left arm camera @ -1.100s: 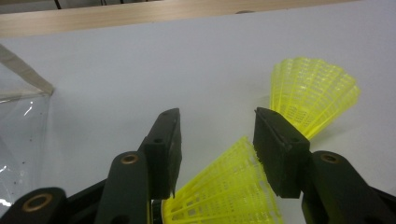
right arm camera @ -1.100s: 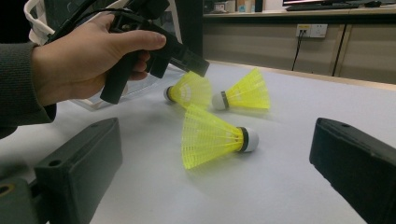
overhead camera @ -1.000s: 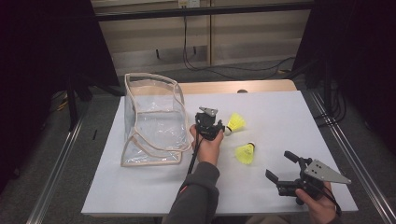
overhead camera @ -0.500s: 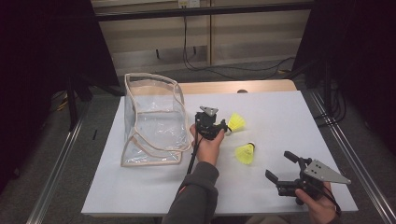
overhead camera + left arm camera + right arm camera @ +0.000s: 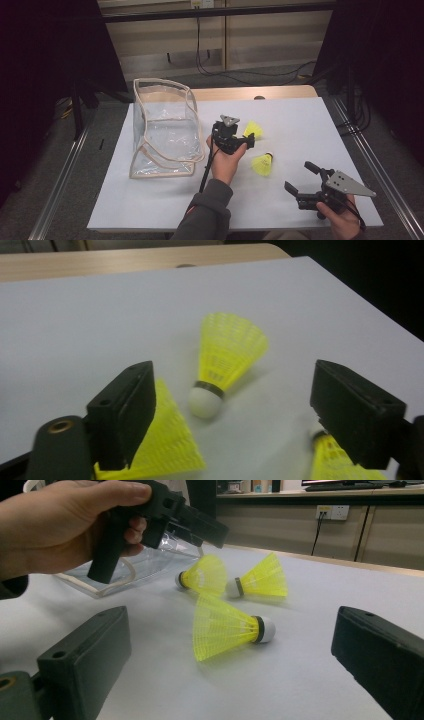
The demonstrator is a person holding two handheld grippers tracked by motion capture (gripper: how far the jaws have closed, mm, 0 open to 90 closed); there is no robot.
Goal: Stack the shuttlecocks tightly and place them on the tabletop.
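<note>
Nothing is packed yet: the clear plastic pouch with beige piping (image 5: pixel 162 131) looks empty, and the three yellow plastic shuttlecocks with white cork tips (image 5: pixel 227 626) all lie on the white table (image 5: pixel 310 125) to the pouch's right.

The left gripper (image 5: pixel 239 141), beside the pouch, has just been opening its jaws, with nothing clamped between them; the right gripper (image 5: pixel 301 179), farthest from the pouch, is spread and empty.

The high view shows two shuttlecocks (image 5: pixel 263 163), the right gripper view all three; the left gripper view puts one (image 5: pixel 226 360) between its jaws.

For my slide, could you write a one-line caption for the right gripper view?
Open right gripper faces three yellow shuttlecocks on the white table, left gripper above them.
</note>
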